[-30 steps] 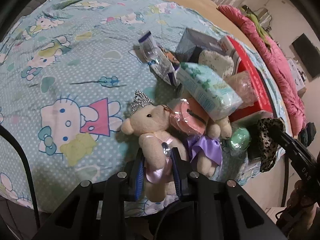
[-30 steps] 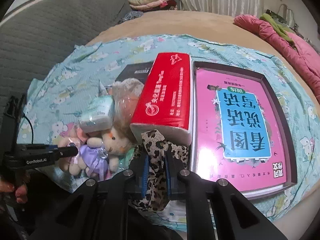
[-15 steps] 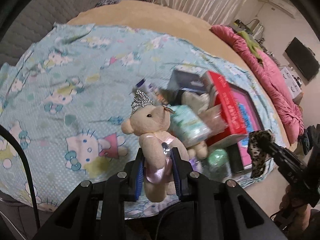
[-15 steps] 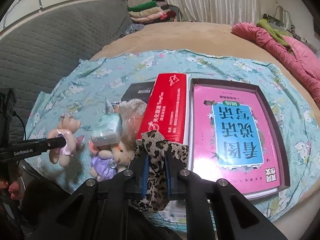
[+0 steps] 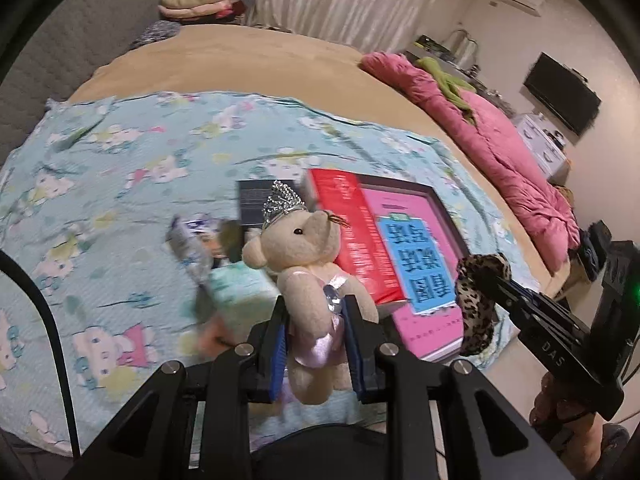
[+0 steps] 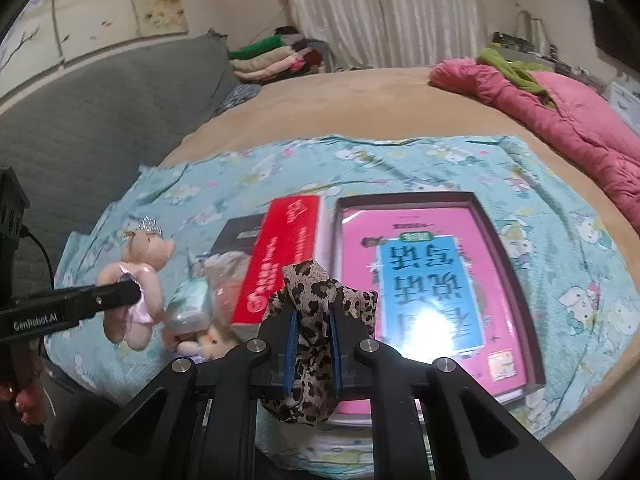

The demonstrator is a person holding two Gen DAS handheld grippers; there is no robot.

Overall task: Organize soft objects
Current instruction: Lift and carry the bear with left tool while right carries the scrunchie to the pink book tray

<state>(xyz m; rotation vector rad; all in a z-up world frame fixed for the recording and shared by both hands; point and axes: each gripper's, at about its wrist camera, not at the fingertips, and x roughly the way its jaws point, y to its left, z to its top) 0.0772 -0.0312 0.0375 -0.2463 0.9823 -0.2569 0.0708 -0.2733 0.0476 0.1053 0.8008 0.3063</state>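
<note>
Soft objects lie and hang around the red tissue box [image 6: 280, 260], which sits on the cartoon-print sheet [image 6: 560, 264] over the bed. The crowned teddy bear [image 5: 308, 264] in a pink satin dress is clear of the sheet, up in the air left of the red tissue box in the right wrist view. The left gripper [image 5: 316, 344] has its 2 blue-padded fingers pressed into the bear's body from both sides, so the jaws stand narrowly apart with the toy squeezed between them.

The leopard-print fabric piece [image 6: 316, 320] hangs in front of the near end of the red tissue box. The right gripper [image 6: 314, 344] is clamped fully onto it, the cloth bunched above and drooping below the pads.

Just left of the red tissue box, still on the sheet, sit a pale green wipes pack [image 6: 188, 300] and a crinkled clear bag [image 6: 224, 276], with a second small bear [image 6: 208, 344] at the near edge below them. A dark flat box [image 6: 236, 232] lies partly under the red tissue box at its far left. Touching its right side is the open tray [image 6: 516, 280] that holds a pink book [image 6: 360, 240] with a blue label.

A pink quilt [image 6: 560, 108] lies well to the right of the red tissue box, along the bed's far edge.
</note>
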